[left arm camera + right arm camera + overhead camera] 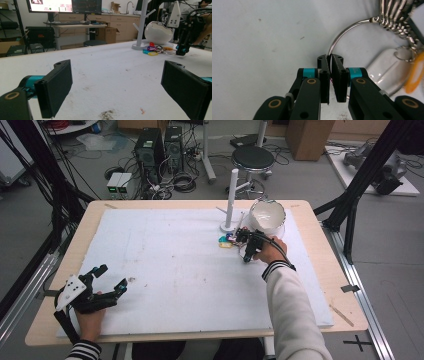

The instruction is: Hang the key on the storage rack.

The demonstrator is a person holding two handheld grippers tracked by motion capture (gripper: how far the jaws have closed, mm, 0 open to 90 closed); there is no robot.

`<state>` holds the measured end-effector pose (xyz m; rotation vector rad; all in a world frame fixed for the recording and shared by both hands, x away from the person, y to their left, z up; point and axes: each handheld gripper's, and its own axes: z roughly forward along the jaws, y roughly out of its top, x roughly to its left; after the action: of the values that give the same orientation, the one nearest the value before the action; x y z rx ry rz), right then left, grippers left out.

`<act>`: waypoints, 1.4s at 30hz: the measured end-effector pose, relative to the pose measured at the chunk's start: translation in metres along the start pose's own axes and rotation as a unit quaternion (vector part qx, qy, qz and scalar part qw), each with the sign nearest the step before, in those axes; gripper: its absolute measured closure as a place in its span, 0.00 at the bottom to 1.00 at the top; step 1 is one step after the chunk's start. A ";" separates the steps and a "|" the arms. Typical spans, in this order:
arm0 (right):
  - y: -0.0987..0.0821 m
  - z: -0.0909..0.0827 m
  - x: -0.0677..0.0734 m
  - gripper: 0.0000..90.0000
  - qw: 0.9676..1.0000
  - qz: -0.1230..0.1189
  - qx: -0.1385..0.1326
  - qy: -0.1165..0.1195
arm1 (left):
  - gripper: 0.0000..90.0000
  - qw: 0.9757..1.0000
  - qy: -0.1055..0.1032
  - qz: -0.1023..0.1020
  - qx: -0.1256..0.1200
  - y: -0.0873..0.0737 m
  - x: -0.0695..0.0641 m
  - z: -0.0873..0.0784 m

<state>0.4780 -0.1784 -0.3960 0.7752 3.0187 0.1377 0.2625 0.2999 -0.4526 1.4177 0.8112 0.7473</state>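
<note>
Right gripper view: right gripper point(331, 62) pinches the key ring point(347, 30).

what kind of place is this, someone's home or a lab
Most likely a lab or workshop set up for recording. Desktop computer towers sit on the floor among loose cables, black frame struts flank the table, and a wall monitor hangs above a workbench with cardboard boxes.

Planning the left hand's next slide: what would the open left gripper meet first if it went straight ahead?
Probably nothing near: the left gripper looks along the bare white foam mat. The bunch of coloured key tags and the white peg stand sit right of that line, though depth is unclear.
</note>
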 end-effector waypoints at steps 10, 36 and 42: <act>-0.015 -0.028 -0.002 0.97 0.997 0.024 -0.073 -0.019 | 0.12 1.000 0.000 0.000 -0.001 0.000 0.000 0.000; -0.031 -0.078 -0.001 0.98 0.956 0.061 -0.288 0.008 | 0.12 1.000 0.000 0.000 -0.001 0.000 0.000 0.000; -0.027 -0.091 -0.004 0.98 0.944 0.044 -0.327 0.002 | 0.12 1.000 0.001 0.001 0.000 0.000 0.000 0.000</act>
<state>0.4642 -0.2109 -0.3081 0.8145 2.6437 1.0686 0.2626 0.2996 -0.4526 1.4171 0.8114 0.7501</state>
